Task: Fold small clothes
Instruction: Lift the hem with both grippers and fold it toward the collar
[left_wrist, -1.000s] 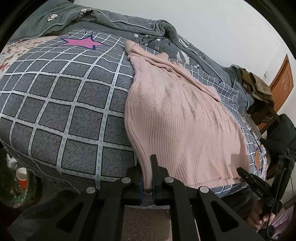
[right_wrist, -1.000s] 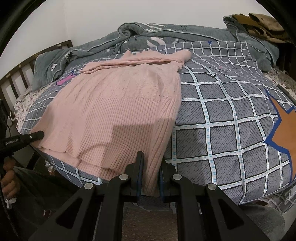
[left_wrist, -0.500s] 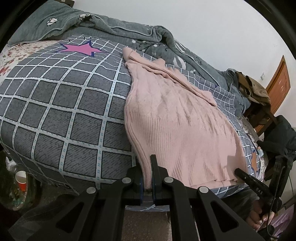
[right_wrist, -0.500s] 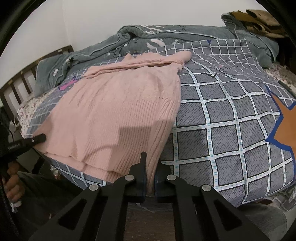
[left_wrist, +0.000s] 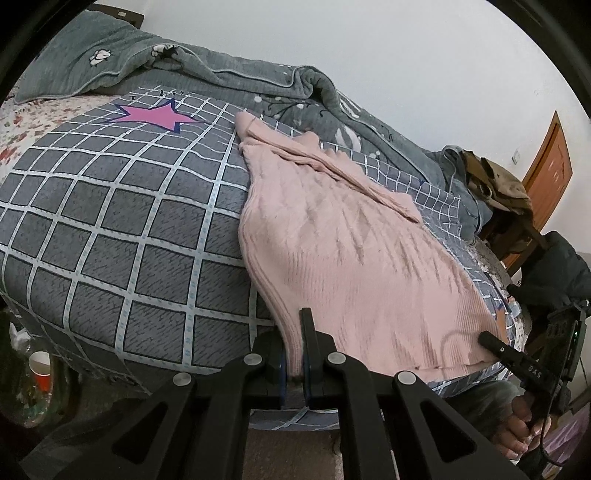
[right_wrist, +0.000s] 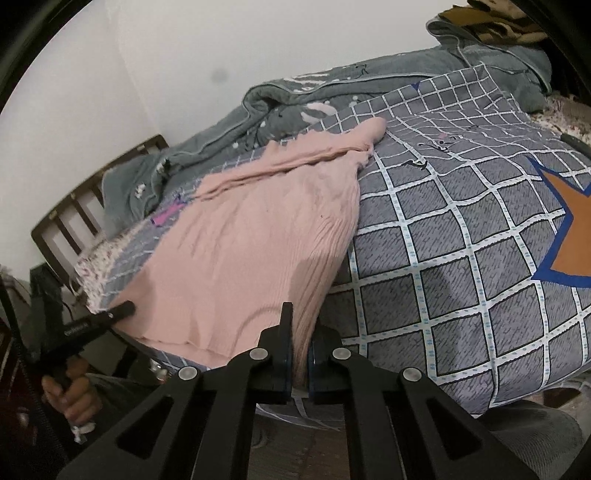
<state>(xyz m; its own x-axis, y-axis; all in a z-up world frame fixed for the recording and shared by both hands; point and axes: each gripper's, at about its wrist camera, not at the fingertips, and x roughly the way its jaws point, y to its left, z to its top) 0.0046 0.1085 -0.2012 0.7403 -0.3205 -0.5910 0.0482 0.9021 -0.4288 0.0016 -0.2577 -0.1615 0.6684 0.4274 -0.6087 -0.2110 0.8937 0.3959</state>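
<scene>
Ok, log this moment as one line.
phase: hem gripped | left gripper: shut on pink sweater | right gripper: shut on pink sweater | surface: checked bedspread

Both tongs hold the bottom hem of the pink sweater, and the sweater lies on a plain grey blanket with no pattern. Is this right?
Not fully. Both tongs, left and right, do hold the pink sweater at its hem, but the blanket is not plain: the left wrist view shows grey squares, white grid lines and a pink star.

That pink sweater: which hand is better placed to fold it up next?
Neither clearly. The left hand-held gripper and the right hand-held gripper each pinch a bottom corner of the pink sweater, so both would probably lift together.
</scene>
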